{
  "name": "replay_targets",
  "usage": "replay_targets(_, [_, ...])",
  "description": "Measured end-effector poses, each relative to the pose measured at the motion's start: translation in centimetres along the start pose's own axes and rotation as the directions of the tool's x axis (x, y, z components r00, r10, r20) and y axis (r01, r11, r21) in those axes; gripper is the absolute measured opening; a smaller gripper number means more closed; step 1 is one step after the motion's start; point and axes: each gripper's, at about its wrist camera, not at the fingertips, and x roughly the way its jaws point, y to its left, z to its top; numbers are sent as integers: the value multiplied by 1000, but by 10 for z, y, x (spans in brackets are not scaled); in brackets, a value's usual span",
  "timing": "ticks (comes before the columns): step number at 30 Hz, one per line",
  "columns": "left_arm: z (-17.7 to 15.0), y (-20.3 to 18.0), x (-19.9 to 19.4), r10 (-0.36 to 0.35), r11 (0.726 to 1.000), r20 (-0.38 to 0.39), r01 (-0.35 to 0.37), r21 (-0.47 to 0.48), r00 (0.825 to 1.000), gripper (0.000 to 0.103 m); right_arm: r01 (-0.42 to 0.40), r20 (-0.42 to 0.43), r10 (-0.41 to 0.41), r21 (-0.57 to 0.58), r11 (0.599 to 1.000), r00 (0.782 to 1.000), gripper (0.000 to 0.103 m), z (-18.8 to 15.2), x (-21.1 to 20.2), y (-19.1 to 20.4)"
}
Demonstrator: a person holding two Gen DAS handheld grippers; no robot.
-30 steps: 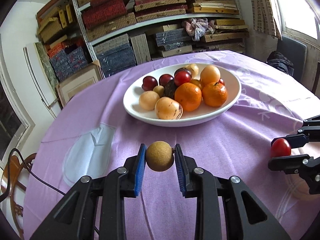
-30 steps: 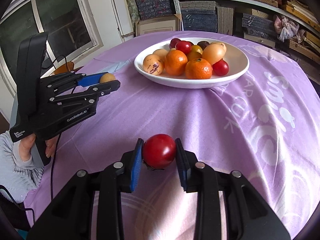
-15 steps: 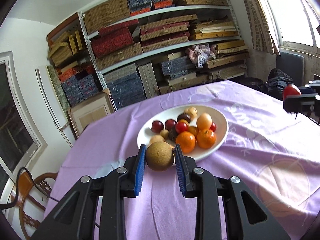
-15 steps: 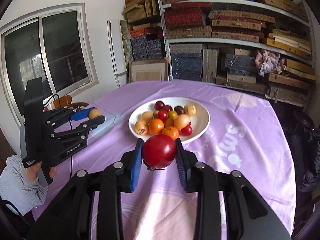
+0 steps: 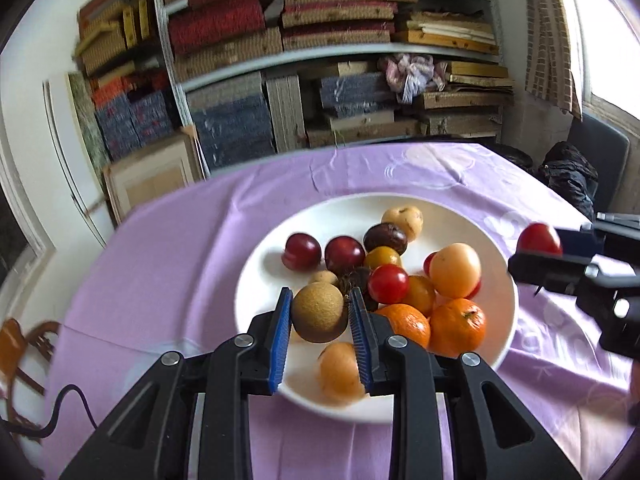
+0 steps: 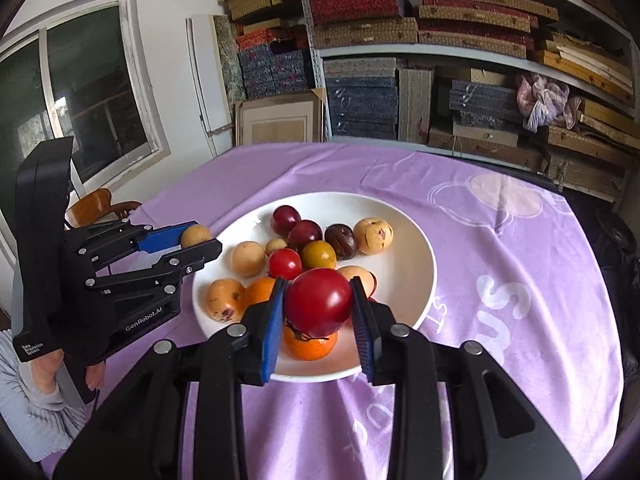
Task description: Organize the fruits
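Observation:
A white plate (image 5: 464,220) (image 6: 416,240) on the purple cloth holds several fruits: oranges, red plums, tan and yellow ones. My left gripper (image 5: 320,316) is shut on a round brown fruit (image 5: 319,312) and hangs over the plate's near left rim. In the right wrist view that gripper (image 6: 196,240) shows at the left, the brown fruit (image 6: 195,234) between its blue pads. My right gripper (image 6: 318,306) is shut on a red fruit (image 6: 318,302) above the plate's near edge. Seen from the left wrist, it (image 5: 538,246) hovers at the plate's right rim with the red fruit (image 5: 538,238).
The round table under the purple cloth (image 6: 520,280) fills the foreground. Behind it stand shelves (image 5: 340,52) stacked with woven boxes. A wooden chair (image 6: 96,204) and a window (image 6: 80,92) are at the left. A person's hand (image 6: 44,368) in a grey sleeve grips the left tool.
Both grippers rose from low over the cloth, then came forward over the plate, which now looks larger and closer. Each still holds its fruit.

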Motion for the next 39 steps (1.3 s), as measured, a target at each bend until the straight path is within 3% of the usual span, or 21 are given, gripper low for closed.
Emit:
replay_targets(5, [-2,7,42,-39,998,-68,36,-55,997,29,6,-39,-7,-25,1000,999,31,-2,37,-1])
replay_targets(8, [-6,11,51,-33,996,-72,27,-84,997,36,8,-28,-9,-53,999,1000,39,-2,45,1])
replay_targets(10, [-8,11,54,-18,996,-70,12,-90,997,55,10,-31,-12,-56,998,999,57,-3,51,2])
replay_targets(12, [-8,11,54,1,996,-61,-7,-89,998,67,16,-24,-18,-63,998,1000,58,-4,51,2])
replay_targets(17, [-12,18,38,9,993,-39,-14,-115,999,80,4,3,-4,-32,999,1000,58,-6,36,0])
replay_targets(19, [-17,20,24,23,992,-23,-26,-122,999,92,-8,27,8,-19,1000,1000,59,-9,20,0])
replay_targets(21, [-25,24,8,25,990,-1,-25,-140,1000,99,-4,68,5,-7,1000,998,70,-17,0,1])
replay_targets(22, [-32,26,-1,21,988,6,-20,-156,1000,100,-3,90,3,2,1000,996,80,-23,-11,3])
replay_targets(25, [-48,31,-21,3,978,6,-1,-207,1000,100,-20,125,15,34,999,992,94,-46,-37,8])
replay_targets(28, [-59,33,-38,-23,971,3,23,-237,1000,100,-23,131,18,34,999,991,99,-71,-54,15])
replay_targets(36, [-89,18,-87,-100,966,66,113,-234,993,100,-11,96,13,-20,1000,995,99,-123,-75,33])
replay_targets(39, [-98,1,-83,-29,977,22,33,-209,999,100,14,57,-14,0,1000,998,99,-124,-69,33])
